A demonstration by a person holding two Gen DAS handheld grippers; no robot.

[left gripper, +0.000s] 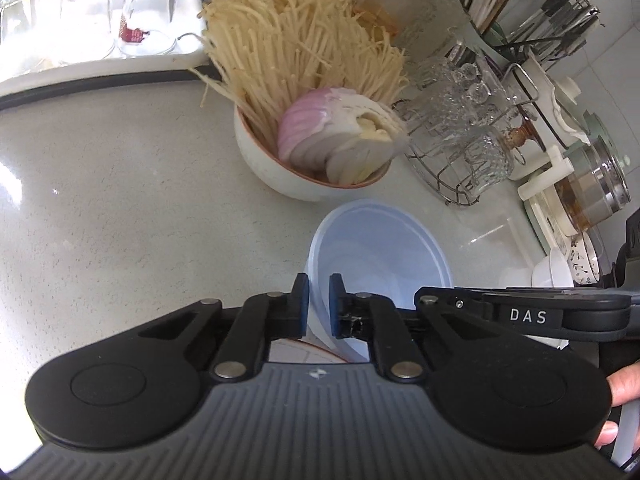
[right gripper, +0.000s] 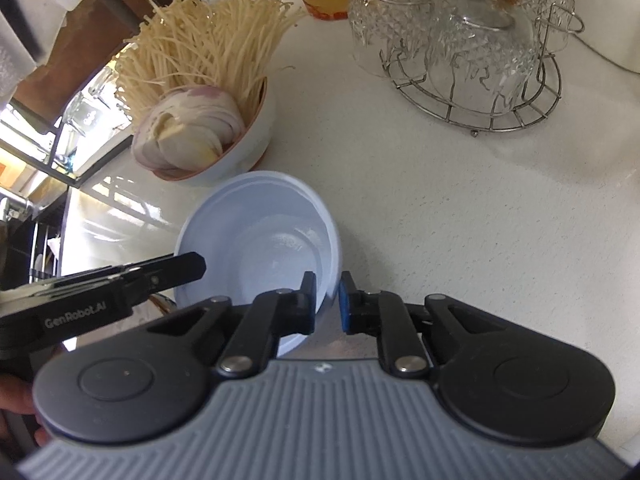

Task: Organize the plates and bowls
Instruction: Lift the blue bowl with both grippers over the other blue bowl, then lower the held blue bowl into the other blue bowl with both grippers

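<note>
blue bowl (left gripper: 380,256) rim, clamped by both tools

Counts on the counter

One pale blue bowl (left gripper: 384,248); one white bowl (left gripper: 280,168) of enoki and sliced onion; three upturned tumblers (left gripper: 86,12) on a tray; one wire rack (right gripper: 476,96) of patterned glass cups.

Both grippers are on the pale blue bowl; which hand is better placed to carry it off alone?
Probably neither clearly. The left gripper and the right gripper are each shut on the rim of the pale blue bowl, on opposite sides. This looks like a two-handed lift, away from the bowl of enoki mushrooms and onion.
</note>
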